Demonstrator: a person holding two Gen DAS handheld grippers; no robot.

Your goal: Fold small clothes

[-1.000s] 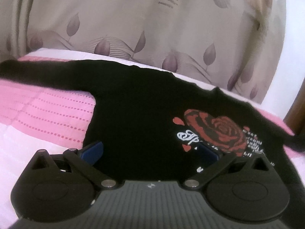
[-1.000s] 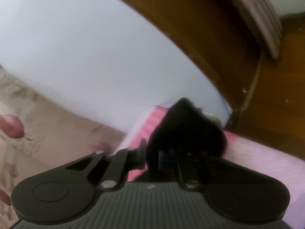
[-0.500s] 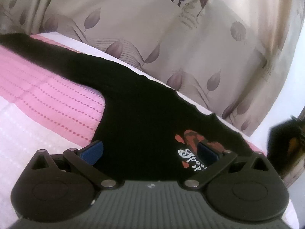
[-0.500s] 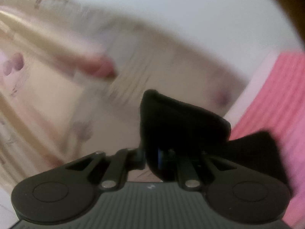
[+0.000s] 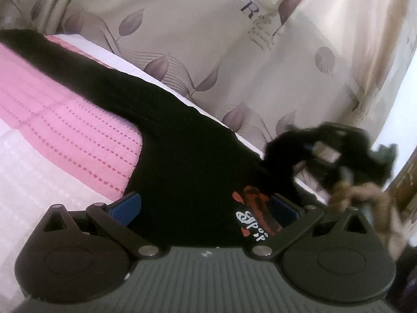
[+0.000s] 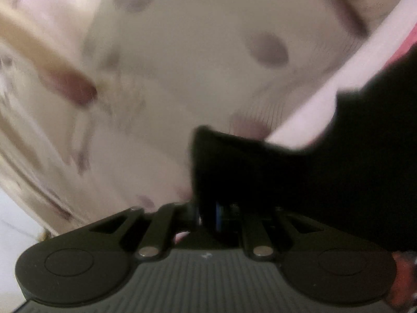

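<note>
In the left wrist view we start at the far left w/ the pink bedspread with rows of red dotted stitching [image 5: 65, 130], a paler quilted white patch nearest us. Across it lies our black long-sleeved top with a red rose print and white script [image 5: 187, 161], spread flat; one sleeve runs out to the upper left, up to the bed's far edge. Behind the bed hangs a beige curtain with mauve leaf shapes [image 5: 208, 39].

Our left gripper [image 5: 203, 206] sits low over the top's hem, blue pads wide apart, the cloth lying between them; we see no pinch on it. The right-side pad is just beside the rose print.

Further right in that view, our right gripper [image 5: 312, 151] comes in blurred, w/ the top's other sleeve bunched at its tip and lifted off the bed. A hand [image 5: 365, 198] is behind it, too blurred to say more.

In the right wrist view, the right gripper's jaws are together, clamped on a fold of black cloth that sticks up just ahead of the fingers. The rest of the top fills the right side; blurred curtain to the left.
</note>
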